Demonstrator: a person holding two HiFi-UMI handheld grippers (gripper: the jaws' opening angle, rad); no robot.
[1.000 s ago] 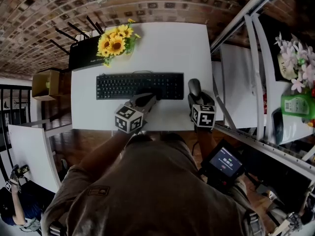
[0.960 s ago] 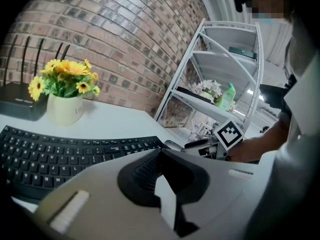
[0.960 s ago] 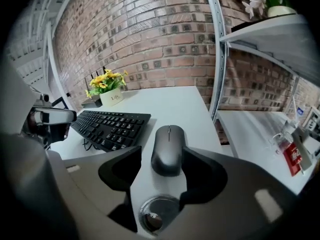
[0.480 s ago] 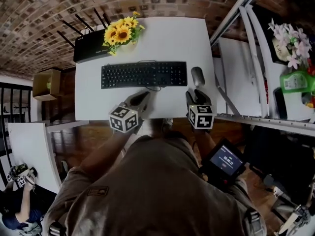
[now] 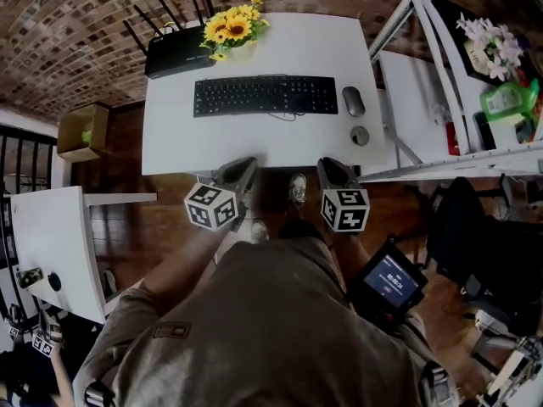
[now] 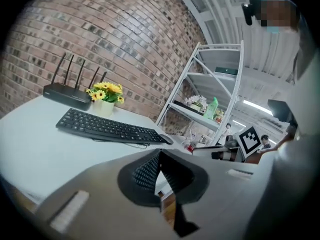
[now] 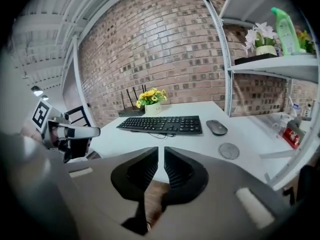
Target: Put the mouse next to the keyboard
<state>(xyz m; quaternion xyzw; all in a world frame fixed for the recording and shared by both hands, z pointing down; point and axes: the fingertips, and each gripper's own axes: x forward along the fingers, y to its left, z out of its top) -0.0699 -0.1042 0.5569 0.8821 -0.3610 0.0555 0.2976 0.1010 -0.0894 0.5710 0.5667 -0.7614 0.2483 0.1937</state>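
Observation:
The black keyboard [image 5: 265,95] lies across the white table [image 5: 170,134]. The dark mouse [image 5: 353,101] rests just right of it, a small gap between them; both grippers are clear of it. The right gripper view shows the same keyboard [image 7: 162,124] and mouse [image 7: 216,127]. My left gripper [image 5: 242,166] hangs at the table's near edge, shut and empty, its tips touching [image 6: 159,156]. My right gripper [image 5: 331,166] is drawn back to the same edge. Its jaws [image 7: 161,154] have just been closing and stand a thin slit apart with nothing between them.
A round grey disc [image 5: 361,135] sits in the tabletop near the mouse. A black router [image 5: 174,53] and a pot of sunflowers [image 5: 233,28] stand at the back. A white shelf rack [image 5: 475,75] with bottles and flowers flanks the right. A brick wall lies behind.
Both grippers have pulled back from the keyboard and mouse to the table's near edge. The right gripper has left the mouse lying beside the keyboard, and its jaws have narrowed.

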